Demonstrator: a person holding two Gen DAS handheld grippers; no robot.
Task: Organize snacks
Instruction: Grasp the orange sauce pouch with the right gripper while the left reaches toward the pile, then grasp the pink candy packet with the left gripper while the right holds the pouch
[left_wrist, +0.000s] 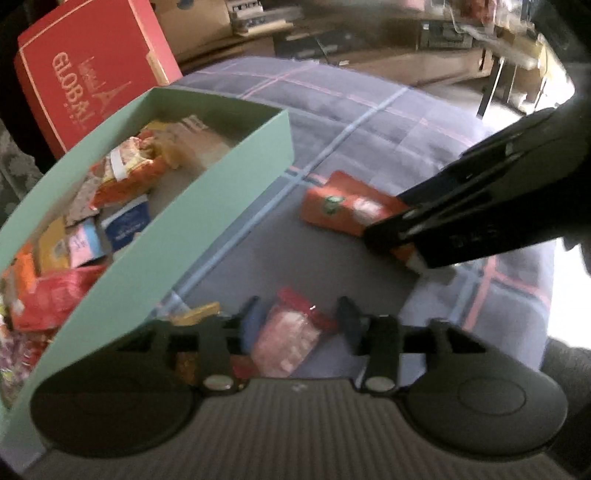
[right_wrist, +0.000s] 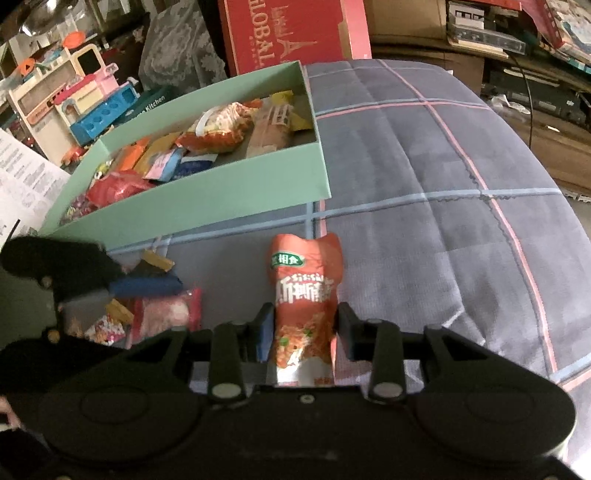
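Red box (right_wrist: 291, 33) — "GLOBAL", blue "Kitchen" box (right_wrist: 147, 105)

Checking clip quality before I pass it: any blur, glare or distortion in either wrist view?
Left wrist: motion blur smears the green box and its snacks, daylight blows out the right edge, the foreground is dim. Right wrist: sharper, print on the orange packet is mostly legible, though the left gripper is smeared. Both: fisheye bends the plaid blanket lines.

The left gripper (left_wrist: 297, 317) has a black body, blue finger pads and silver pivot screws. The right gripper (right_wrist: 304, 328) looks the same, with round raised discs at the lower corners of the frame.
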